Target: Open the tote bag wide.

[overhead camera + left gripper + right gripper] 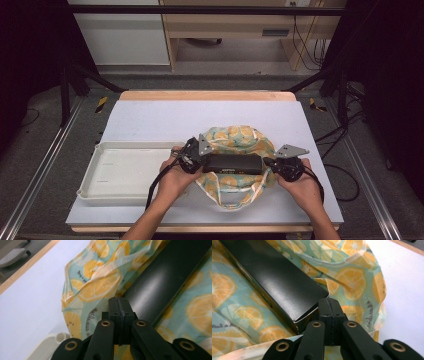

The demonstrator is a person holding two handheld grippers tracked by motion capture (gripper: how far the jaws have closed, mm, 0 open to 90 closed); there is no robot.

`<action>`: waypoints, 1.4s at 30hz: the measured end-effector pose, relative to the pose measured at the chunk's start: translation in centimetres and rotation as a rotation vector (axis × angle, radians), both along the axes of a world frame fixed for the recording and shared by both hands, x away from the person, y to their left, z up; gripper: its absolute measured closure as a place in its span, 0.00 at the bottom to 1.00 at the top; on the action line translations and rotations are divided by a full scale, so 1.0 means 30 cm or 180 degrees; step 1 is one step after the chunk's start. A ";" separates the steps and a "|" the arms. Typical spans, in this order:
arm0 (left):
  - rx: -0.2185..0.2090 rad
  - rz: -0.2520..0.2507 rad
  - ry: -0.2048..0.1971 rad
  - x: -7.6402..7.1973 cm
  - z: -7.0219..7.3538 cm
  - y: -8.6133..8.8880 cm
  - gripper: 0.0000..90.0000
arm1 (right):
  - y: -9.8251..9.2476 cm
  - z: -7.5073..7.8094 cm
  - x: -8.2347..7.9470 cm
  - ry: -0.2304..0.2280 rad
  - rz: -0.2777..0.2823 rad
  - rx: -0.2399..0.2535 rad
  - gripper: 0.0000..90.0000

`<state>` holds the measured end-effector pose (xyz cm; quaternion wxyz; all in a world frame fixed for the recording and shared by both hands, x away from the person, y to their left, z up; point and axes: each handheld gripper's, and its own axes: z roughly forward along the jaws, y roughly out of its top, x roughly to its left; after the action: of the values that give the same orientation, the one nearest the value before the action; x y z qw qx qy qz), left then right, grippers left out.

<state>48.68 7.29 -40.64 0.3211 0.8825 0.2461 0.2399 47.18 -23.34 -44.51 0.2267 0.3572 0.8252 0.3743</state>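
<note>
Black box (233, 163) lying lengthwise on the lemon-print bag (240, 142), bag spread open on the white mat (150, 120), just right of the tray (107, 175). Left gripper (200, 161) at the box's left end, right gripper (267, 162) at its right end, one at each short side, facing each other across it. In the left gripper view, jaws pressed together, tips right at the box's dark edge (162, 282), bag fabric (100, 285) bunched just beside them; cannot tell whether any fabric is caught between. In the right gripper view, jaws likewise pressed together, tips touching the box's near corner (287, 287), where a flap edge gapes slightly. Bag rim (352, 262) curling up beyond the box, orange slices all over it. Tray corner (47, 345) peeking in low beside the bag in the left gripper view. Both hands low behind the box, forearms coming in from the near edge of the mat.
</note>
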 end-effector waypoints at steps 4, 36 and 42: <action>0.0029 -0.0017 -0.0031 0.006 0.015 -0.015 1.00 | 0.000 0.001 0.002 -0.0022 -0.0002 0.0011 1.00; 0.0454 0.0423 0.0559 0.164 -0.149 0.022 1.00 | -0.029 -0.093 0.056 0.0370 -0.0225 -0.0279 1.00; 0.0475 0.0398 0.0595 0.161 -0.160 0.020 1.00 | -0.031 -0.094 0.058 0.0372 -0.0219 -0.0268 1.00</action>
<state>53.51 7.89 -45.45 0.2146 0.9054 0.3109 0.1939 48.91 -24.27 -47.34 0.2056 0.3967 0.8393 0.3097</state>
